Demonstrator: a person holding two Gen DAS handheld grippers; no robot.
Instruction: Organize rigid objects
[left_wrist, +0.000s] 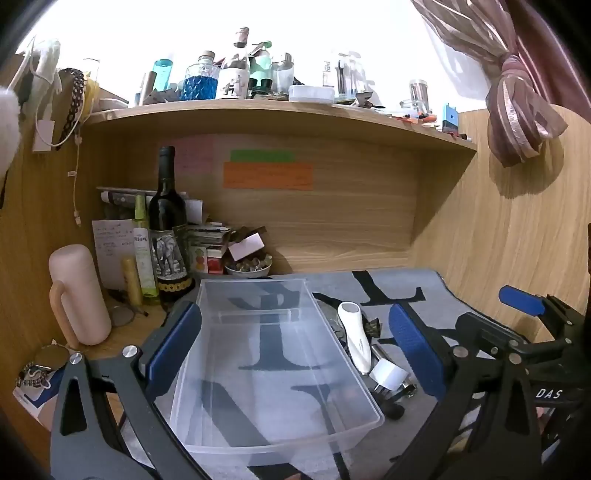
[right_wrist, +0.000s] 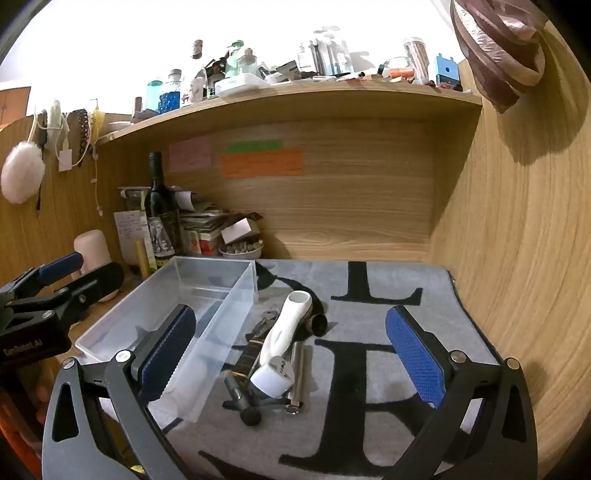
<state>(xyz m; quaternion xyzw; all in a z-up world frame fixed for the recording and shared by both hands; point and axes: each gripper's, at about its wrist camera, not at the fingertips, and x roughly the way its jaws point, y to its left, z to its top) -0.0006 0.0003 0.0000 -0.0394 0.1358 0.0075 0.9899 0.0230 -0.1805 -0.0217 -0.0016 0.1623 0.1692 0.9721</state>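
Note:
A clear plastic bin (left_wrist: 207, 373) sits empty on a grey mat with black letters (right_wrist: 369, 369); it also shows in the right wrist view (right_wrist: 229, 291). To its right lies a pile of rigid items: a white handheld device (right_wrist: 284, 325), a white plug adapter (right_wrist: 271, 376), a metal bolt (right_wrist: 295, 373), a black cylinder (right_wrist: 319, 325), keys and a dark tool. The device also shows in the left wrist view (left_wrist: 354, 336). My left gripper (left_wrist: 295, 354) is open, spanning the bin. My right gripper (right_wrist: 291, 358) is open and empty over the pile.
A wine bottle (left_wrist: 168, 229), a pink mug (left_wrist: 79, 295), slim bottles, papers and a bowl of small items (left_wrist: 249, 267) crowd the back left corner. A shelf (left_wrist: 280, 114) above carries many bottles. Wooden walls close in behind and at right.

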